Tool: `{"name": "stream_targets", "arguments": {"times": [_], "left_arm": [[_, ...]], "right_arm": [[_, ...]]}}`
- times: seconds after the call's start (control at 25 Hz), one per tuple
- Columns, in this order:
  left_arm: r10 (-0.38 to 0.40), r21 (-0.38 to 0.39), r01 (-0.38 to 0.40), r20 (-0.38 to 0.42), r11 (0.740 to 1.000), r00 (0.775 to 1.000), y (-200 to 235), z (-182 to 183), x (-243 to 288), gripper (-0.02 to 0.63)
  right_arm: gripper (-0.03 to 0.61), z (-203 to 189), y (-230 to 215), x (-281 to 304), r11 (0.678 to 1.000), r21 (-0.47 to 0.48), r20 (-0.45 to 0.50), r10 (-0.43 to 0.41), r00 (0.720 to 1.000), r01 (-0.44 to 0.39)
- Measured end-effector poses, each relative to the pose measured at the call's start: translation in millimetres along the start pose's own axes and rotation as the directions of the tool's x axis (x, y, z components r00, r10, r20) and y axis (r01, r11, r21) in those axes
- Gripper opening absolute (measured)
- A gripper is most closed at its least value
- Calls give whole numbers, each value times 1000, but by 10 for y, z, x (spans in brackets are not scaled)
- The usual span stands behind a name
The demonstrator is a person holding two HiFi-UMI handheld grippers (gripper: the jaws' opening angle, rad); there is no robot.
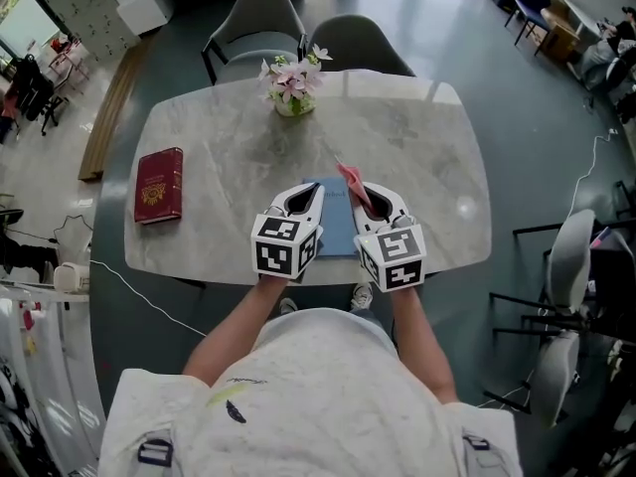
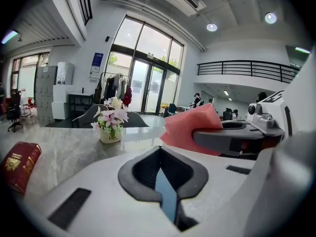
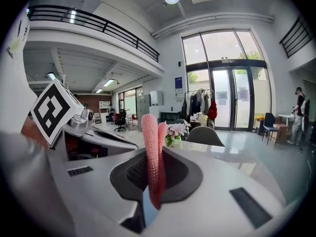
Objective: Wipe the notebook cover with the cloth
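Observation:
A blue notebook (image 1: 338, 230) lies flat on the marble table (image 1: 417, 157) near its front edge, mostly covered by both grippers. My right gripper (image 1: 364, 193) is shut on a folded pink cloth (image 1: 352, 178), which sticks up between its jaws (image 3: 151, 142) above the notebook's far right part. My left gripper (image 1: 312, 191) hovers beside it over the notebook's left part, shut with nothing in it; only a blue sliver of notebook (image 2: 166, 191) shows through its jaws. From the left gripper view, the cloth (image 2: 190, 130) hangs just to the right.
A dark red book (image 1: 159, 185) lies at the table's left end. A small vase of pink flowers (image 1: 292, 85) stands at the far middle. Two grey chairs (image 1: 298, 28) sit behind the table, and another chair (image 1: 568, 266) stands to the right.

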State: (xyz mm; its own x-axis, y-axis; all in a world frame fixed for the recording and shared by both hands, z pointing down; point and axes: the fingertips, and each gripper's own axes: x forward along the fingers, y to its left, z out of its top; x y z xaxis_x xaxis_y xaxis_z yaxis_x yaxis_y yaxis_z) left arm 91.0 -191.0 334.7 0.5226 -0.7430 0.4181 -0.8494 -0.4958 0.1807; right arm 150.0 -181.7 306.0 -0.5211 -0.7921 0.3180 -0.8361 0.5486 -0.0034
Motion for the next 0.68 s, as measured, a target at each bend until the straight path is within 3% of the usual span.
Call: {"name": "stream_targets", "arguments": {"times": [0.68], "left_arm": [[19,-18,-19,-8,1000,1000,-33,-66,27,6]], "right_arm": [[14,-72,-8,31,999,17,-3,32,999,-32]]}}
